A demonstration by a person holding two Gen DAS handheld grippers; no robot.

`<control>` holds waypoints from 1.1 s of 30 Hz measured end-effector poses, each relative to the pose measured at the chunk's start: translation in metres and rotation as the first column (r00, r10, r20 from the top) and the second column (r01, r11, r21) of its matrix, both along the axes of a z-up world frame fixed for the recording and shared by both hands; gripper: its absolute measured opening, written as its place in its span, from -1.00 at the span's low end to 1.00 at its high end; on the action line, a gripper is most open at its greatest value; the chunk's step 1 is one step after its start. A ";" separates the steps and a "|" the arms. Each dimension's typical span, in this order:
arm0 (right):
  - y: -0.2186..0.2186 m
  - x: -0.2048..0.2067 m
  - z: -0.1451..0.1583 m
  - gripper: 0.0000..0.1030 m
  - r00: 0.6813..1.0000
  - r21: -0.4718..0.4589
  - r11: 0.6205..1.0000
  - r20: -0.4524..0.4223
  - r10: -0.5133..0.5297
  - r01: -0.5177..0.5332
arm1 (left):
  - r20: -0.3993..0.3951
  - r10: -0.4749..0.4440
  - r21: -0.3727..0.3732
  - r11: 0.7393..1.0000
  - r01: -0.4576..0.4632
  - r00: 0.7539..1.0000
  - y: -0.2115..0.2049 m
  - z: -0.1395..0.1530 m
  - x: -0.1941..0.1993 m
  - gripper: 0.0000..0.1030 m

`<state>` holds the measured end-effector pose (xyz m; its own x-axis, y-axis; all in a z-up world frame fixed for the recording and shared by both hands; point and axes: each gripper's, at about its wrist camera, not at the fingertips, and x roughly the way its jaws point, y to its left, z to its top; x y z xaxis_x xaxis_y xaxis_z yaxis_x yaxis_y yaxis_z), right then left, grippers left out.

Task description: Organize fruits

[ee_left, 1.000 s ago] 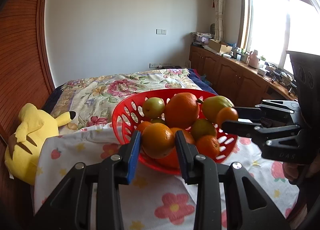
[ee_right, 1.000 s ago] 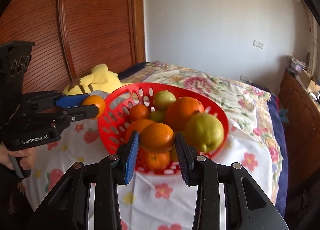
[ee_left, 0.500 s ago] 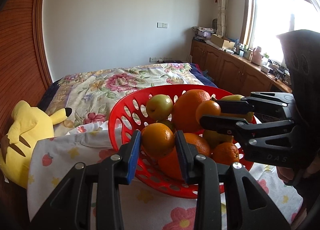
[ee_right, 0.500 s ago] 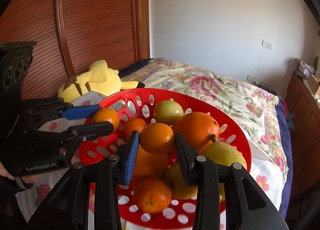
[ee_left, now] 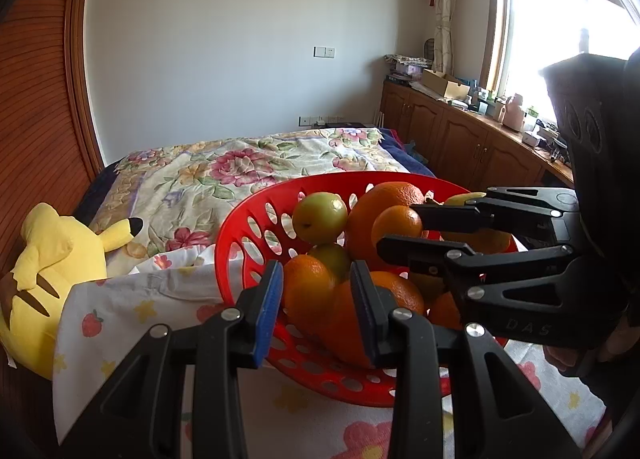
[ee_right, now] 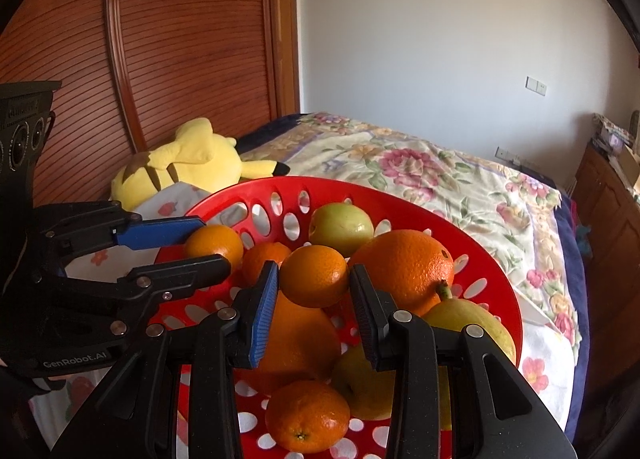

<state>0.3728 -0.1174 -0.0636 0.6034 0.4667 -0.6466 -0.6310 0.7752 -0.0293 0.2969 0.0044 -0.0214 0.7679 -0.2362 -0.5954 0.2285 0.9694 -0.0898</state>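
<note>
Left gripper pinching a small round orange, dimpled skin, between ribbed blue pad and black pad, above the near left rim of the red basket. Right gripper pinching a second small orange, held over the basket middle. Basket: glossy red plastic, shallow, round, oval perforations in the wall. Inside: large pebbled orange, smooth green-yellow apple, further small oranges. Basket on flower-print cloth; soft yellow plush toy to the left, just beside the cloth.
</note>
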 end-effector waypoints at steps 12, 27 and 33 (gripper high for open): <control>-0.003 -0.006 0.004 -0.27 1.000 0.024 1.000 0.020 -0.019 0.019 | 0.016 0.026 0.002 1.000 -0.026 1.000 0.008 0.005 -0.007 -0.24; -0.033 -0.074 0.018 -0.22 0.991 0.115 0.988 0.075 -0.109 0.100 | 0.075 0.059 0.006 0.998 -0.060 0.995 0.003 0.013 -0.072 0.07; -0.045 -0.100 0.023 -0.20 0.985 0.143 0.981 0.090 -0.145 0.131 | 0.094 0.067 0.014 0.998 -0.069 0.993 0.000 0.018 -0.095 0.16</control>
<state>0.2727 -0.1620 -0.0402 0.7259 0.4544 -0.5164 -0.5172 0.8555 0.0257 0.2023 0.0044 -0.0034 0.8344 -0.1718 -0.5238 0.1689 0.9842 -0.0538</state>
